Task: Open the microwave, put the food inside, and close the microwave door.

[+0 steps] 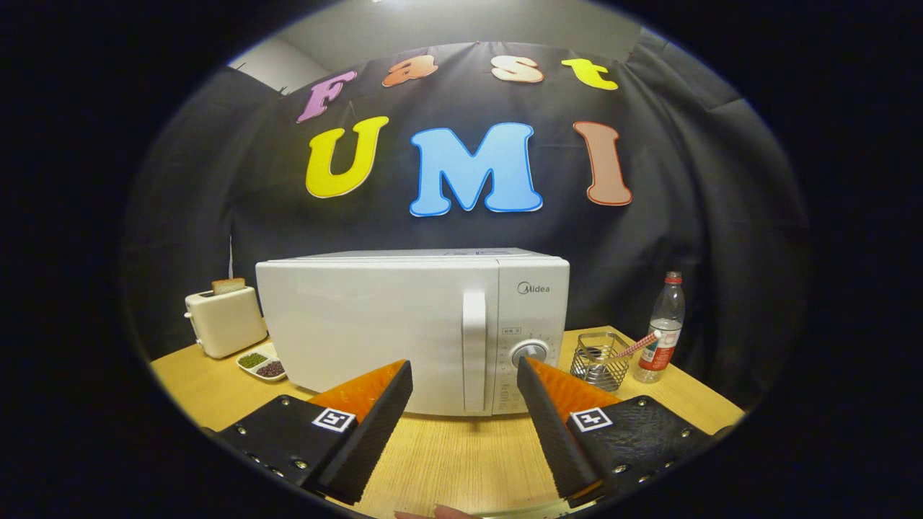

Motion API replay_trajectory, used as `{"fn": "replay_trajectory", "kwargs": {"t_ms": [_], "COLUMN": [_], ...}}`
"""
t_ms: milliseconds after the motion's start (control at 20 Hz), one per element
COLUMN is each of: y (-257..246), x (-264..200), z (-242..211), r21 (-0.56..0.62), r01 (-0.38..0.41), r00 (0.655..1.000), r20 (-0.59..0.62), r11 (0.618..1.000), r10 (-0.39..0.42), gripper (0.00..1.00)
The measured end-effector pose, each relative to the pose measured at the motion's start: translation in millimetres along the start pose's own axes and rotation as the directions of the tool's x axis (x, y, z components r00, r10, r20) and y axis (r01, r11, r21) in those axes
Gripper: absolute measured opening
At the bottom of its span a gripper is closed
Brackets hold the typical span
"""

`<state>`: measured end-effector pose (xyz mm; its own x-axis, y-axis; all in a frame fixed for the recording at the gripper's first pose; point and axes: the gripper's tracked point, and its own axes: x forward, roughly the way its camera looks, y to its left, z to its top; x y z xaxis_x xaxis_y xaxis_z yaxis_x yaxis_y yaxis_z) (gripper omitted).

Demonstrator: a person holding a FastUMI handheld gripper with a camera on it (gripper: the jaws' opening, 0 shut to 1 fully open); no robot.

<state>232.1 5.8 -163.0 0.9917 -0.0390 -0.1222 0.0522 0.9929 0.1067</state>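
Nearest the camera: the hand-held gripper, fingers spread wide, nothing between them. Both fingers hover above the pale wooden table, well short of the appliance.

Task object: white box-shaped microwave oven, centred on the table, just beyond the fingers. Door shut. Its upright white bar handle sits in line with the gap between the fingertips, probably so a straight advance puts the handle between them. The round silver dial lies right of the handle, close to the right fingertip.

Judgement: opening step not yet begun.

Outward, left of the microwave: a cream toaster with a slice of bread standing in its slot; a small white divided dish of green and dark grains just beside it. Which of these is the food, I cannot tell.

Right: a wire mesh basket, then a clear plastic bottle with a red cap, both clear of the door's swing, which seems to hinge left.
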Motion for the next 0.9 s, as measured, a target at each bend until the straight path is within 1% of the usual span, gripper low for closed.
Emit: {"fn": "replay_trajectory", "kwargs": {"t_ms": [200,250,350,400,450,550,600,650,700,750,850,900], "y": [4.4,5.5,3.7,-2.7,-5.2,2.9,3.8,-2.2,-8.0,-7.7,-6.6,-7.8], "x": [29.5,35.0,49.9,56.2,60.1,70.3,73.6,73.7,76.3,75.4,71.3,69.6], "z": [2.3,3.4,-0.6,-1.1,-1.9,-8.6,-10.6,-14.9,-14.4,-16.3,-15.3,-13.6], "r21": [0.040,0.045,0.041,0.032,0.043,0.081,0.095,0.093,0.093,0.084,0.039,0.024], "r01": [0.004,0.005,0.021,0.054,0.064,0.037,0.029,0.056,0.083,0.086,0.092,0.098], "r00": [1.000,1.000,0.999,0.998,0.997,0.996,0.995,0.993,0.993,0.992,0.992,0.991], "r20": [-0.027,-0.029,-0.034,-0.039,-0.043,-0.079,-0.095,-0.107,-0.094,-0.094,-0.090,-0.090], "r11": [0.999,0.999,0.999,0.998,0.997,0.996,0.995,0.994,0.992,0.993,0.995,0.995], "r10": [-0.003,-0.004,-0.020,-0.053,-0.062,-0.031,-0.020,-0.046,-0.074,-0.078,-0.089,-0.095], "gripper": [0.92,0.90,0.90,0.87,0.79,0.74,0.75,0.64,0.53,0.37,0.24,0.23]}}
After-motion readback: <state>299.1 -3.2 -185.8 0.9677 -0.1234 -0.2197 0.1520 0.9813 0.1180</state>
